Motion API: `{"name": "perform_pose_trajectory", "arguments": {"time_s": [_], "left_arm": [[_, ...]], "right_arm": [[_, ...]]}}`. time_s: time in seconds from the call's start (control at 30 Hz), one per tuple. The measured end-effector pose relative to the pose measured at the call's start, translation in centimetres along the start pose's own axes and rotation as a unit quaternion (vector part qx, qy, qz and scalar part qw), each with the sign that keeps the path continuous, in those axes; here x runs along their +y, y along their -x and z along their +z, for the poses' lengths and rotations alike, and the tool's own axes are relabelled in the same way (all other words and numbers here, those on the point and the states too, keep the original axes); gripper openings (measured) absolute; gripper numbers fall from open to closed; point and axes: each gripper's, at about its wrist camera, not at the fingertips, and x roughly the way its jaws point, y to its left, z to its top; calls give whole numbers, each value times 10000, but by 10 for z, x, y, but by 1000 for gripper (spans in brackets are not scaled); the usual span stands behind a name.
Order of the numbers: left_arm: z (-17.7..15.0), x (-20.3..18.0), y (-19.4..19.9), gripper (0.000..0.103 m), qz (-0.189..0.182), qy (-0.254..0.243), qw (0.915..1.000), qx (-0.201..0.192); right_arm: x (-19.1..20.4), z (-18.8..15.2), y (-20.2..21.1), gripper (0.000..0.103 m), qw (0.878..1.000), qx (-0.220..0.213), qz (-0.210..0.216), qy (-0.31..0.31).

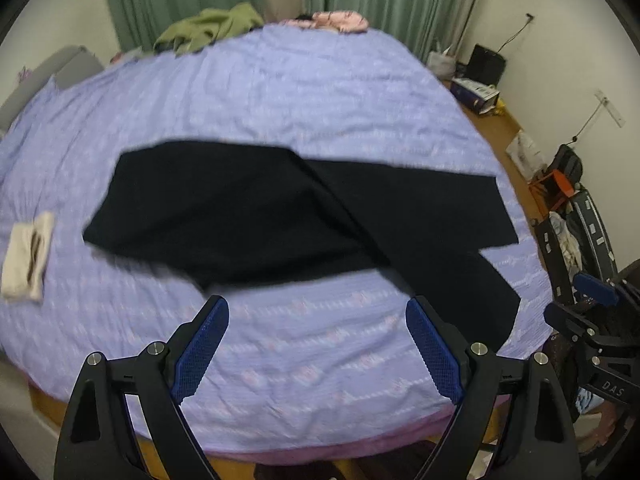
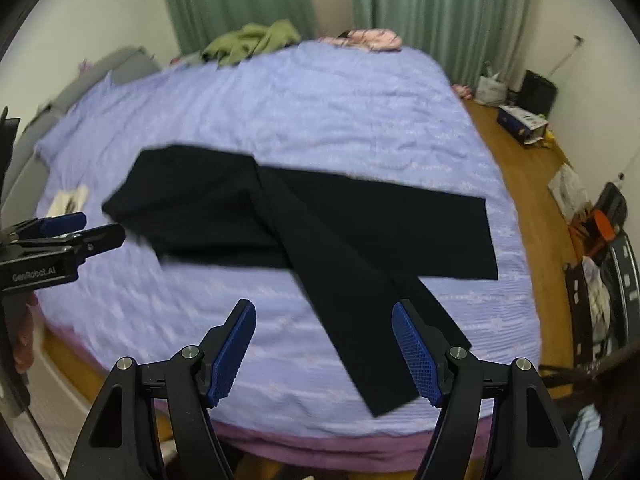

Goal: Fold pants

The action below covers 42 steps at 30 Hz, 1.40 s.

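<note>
From my left wrist, my left gripper [image 1: 318, 342] hangs over the near part of the bed [image 1: 280, 92] with its jaws released, only lilac sheet between them; the black pants [image 1: 256, 208] lie spread just beyond, one leg running toward my right gripper [image 1: 576, 300] at the frame's edge. From my right wrist, my right gripper [image 2: 324, 346] is likewise released and empty, one leg of the pants [image 2: 224, 208] reaching down between its jaws without touching them.
</note>
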Motion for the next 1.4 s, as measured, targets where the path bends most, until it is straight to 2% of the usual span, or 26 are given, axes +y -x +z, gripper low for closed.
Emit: {"name": "perform_pose_trajectory", "arguments": {"time_s": [0.07, 0.2, 0.3, 0.5, 0.7, 0.87, 0.93, 0.97, 1.0, 1.03, 1.07, 1.13, 1.27, 1.4], "left_arm": [[-16, -14, -14, 91, 17, 146, 9997, 186], [-39, -35, -39, 91, 68, 109, 9989, 450], [-52, -45, -58, 91, 23, 100, 9980, 628], [-69, -57, -97, 91, 248, 99, 9935, 1105], [-76, -65, -126, 91, 364, -46, 9880, 1501], [-71, -74, -135, 91, 333, -306, 9863, 1586], [-67, -76, -137, 91, 312, -375, 9862, 1583], [-64, -77, -139, 91, 273, -390, 9864, 1570], [-61, -77, -140, 91, 248, -388, 9867, 1558], [-57, -78, -141, 91, 224, -376, 9871, 1542], [-53, -78, -143, 90, 199, -359, 9874, 1528], [-45, -77, -142, 90, 136, -316, 9887, 1457], [-23, -77, -133, 90, 80, -242, 9926, 1184], [7, -85, -120, 90, 35, -286, 9965, 781]], "right_arm": [[-11, -10, -14, 72, 9996, 210, 85, 178], [-23, -38, -42, 72, 9971, 607, 239, 380], [-22, -58, -69, 72, 9935, 887, 243, 665], [-20, -87, -115, 71, 9854, 1438, 338, 845], [-24, -114, -166, 71, 9784, 1847, -55, 929], [-29, -124, -192, 70, 9748, 1790, -641, 1169], [-32, -126, -202, 61, 9719, 1914, -655, 1205], [-33, -125, -202, 48, 9723, 1925, -621, 1169], [-35, -122, -200, 31, 9734, 1905, -597, 1127], [-38, -120, -197, 23, 9746, 1876, -562, 1086], [-41, -115, -192, 10, 9763, 1845, -497, 1013], [-51, -105, -175, 6, 9821, 1671, -386, 785], [-80, -73, -118, 4, 9935, 995, -431, 338], [-116, -27, -72, 4, 9971, 214, -724, 0]]}}
